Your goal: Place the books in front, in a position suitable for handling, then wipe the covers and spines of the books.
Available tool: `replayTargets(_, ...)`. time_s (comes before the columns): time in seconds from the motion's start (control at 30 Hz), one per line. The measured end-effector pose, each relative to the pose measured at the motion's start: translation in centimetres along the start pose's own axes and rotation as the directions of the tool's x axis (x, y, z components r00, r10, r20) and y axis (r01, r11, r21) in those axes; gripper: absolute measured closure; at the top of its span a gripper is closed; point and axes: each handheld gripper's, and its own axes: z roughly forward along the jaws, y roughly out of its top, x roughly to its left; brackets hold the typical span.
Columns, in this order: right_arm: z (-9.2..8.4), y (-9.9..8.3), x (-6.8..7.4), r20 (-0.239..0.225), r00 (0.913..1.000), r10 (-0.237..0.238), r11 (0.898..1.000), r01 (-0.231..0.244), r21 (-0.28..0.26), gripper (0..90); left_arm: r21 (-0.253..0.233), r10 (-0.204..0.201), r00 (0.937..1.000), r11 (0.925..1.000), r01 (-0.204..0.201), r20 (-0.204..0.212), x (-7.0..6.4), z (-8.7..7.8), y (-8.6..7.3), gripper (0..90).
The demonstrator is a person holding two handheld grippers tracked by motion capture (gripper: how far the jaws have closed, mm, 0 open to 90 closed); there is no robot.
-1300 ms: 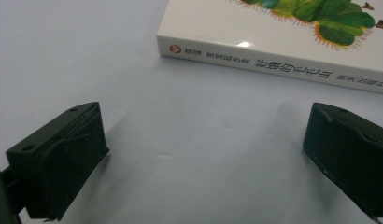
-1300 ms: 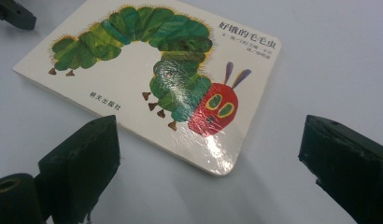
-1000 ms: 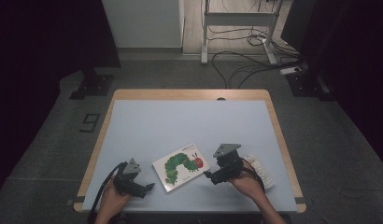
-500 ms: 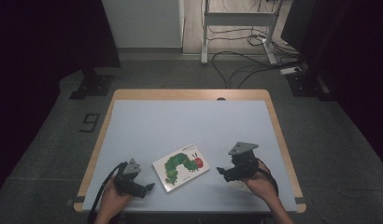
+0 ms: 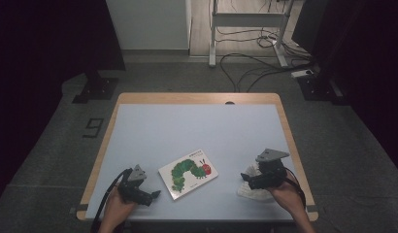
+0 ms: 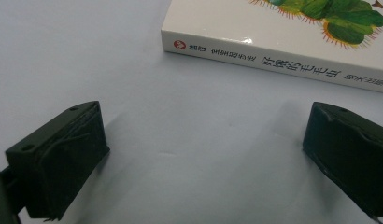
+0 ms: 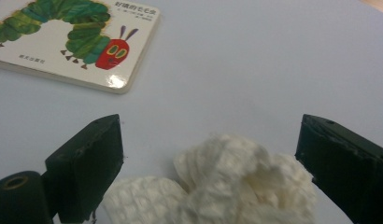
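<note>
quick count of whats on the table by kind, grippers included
book: 1
white knitted cloth: 1
gripper: 2, the left gripper and the right gripper, both open
total: 4

i see a glossy card book [image 7: 77, 42], a rough, knobbly white cloth [image 7: 227, 186], a smooth matt table [image 5: 197, 131] with a wood rim, and matt black pads [image 7: 87, 163].

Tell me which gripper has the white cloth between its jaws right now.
The right gripper: the crumpled white cloth lies between its open jaws, not clamped. The left gripper has only bare table between its jaws, with the caterpillar book just ahead.
</note>
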Motion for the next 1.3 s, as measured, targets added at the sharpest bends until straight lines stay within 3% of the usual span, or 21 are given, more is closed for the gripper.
replayTargets(0.33,-0.8,-1.6,-1.1,0.03,0.9991,0.031,0.999,-0.031,0.014,7.3,0.0,0.0,1.0,1.0,0.0,0.0,0.0,0.0,0.0,0.0)
replayTargets(0.83,0.7,-4.1,-1.6,0.035,0.9981,0.051,0.997,-0.053,0.056,6.7,0.0,-0.001,1.0,1.0,0.001,0.0,0.0,0.0,0.0,0.0)
replayTargets(1.3,2.4,-6.3,-2.2,0.013,0.9933,0.115,0.99,-0.116,0.08,23.4,0.0,-0.001,1.0,1.0,0.001,0.0,0.0,0.0,0.0,0.0)
